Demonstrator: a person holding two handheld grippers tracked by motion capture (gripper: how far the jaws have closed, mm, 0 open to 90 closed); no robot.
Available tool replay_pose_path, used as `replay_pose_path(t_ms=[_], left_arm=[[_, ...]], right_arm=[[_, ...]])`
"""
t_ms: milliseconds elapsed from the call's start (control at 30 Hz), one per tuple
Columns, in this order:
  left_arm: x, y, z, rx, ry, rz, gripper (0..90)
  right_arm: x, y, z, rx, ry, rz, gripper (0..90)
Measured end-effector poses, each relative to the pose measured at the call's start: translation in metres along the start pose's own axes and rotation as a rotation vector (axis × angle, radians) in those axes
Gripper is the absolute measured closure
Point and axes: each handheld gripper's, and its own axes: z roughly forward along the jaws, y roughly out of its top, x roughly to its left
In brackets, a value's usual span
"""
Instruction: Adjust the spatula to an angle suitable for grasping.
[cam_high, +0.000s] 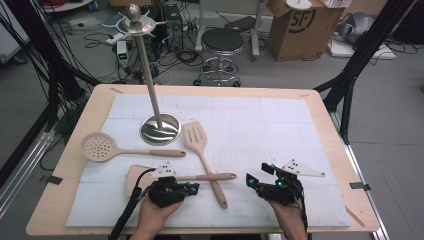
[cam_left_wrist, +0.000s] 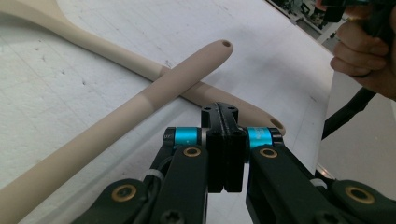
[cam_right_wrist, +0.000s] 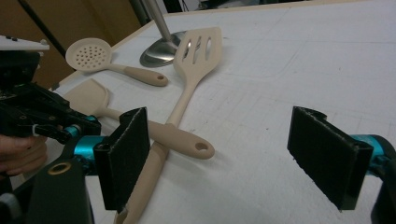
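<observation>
A steel utensil stand (cam_high: 160, 129) rises at the back left of the white mat. A beige skimmer (cam_high: 100, 147) lies left of its base. A slotted spatula (cam_high: 194, 135) runs toward me, and a solid spatula (cam_high: 136, 176) lies with its handle (cam_left_wrist: 154, 88) across the slotted one's handle (cam_left_wrist: 252, 114). My left gripper (cam_high: 194, 188) is shut and holds nothing; its tips (cam_left_wrist: 223, 114) hover just short of the crossed handles. My right gripper (cam_high: 258, 175) stands open (cam_right_wrist: 224, 154) to the right of the handle ends, with bare mat between its pads (cam_right_wrist: 123, 154).
The mat (cam_high: 280, 130) covers a wooden table whose right half is bare. Beyond the far edge stand a stool (cam_high: 222, 42), a cardboard box (cam_high: 300, 25) and tangled cables on the floor. The other hand (cam_left_wrist: 364, 56) appears far off in the left gripper view.
</observation>
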Motion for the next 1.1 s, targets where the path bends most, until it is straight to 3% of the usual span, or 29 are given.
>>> replay_pose_path(t_ms=[300, 533, 800, 1100], left_arm=[[0.004, 0.001, 0.014, 0.049, 0.032, -0.027, 89.7], [-0.001, 0.010, 0.032, 0.125, 0.078, 0.010, 89.7], [0.001, 0.014, 0.040, 0.144, 0.098, -0.008, 89.7], [0.007, 0.020, 0.045, 0.125, 0.129, -0.044, 89.7]], right_arm=[[-0.002, 0.000, -0.004, -0.011, -0.015, 0.013, 20.8], [-0.001, -0.001, -0.006, -0.018, -0.015, 0.009, 20.8], [-0.002, -0.001, -0.008, -0.020, -0.018, 0.016, 20.8], [-0.002, -0.002, -0.009, -0.021, -0.020, 0.015, 20.8]])
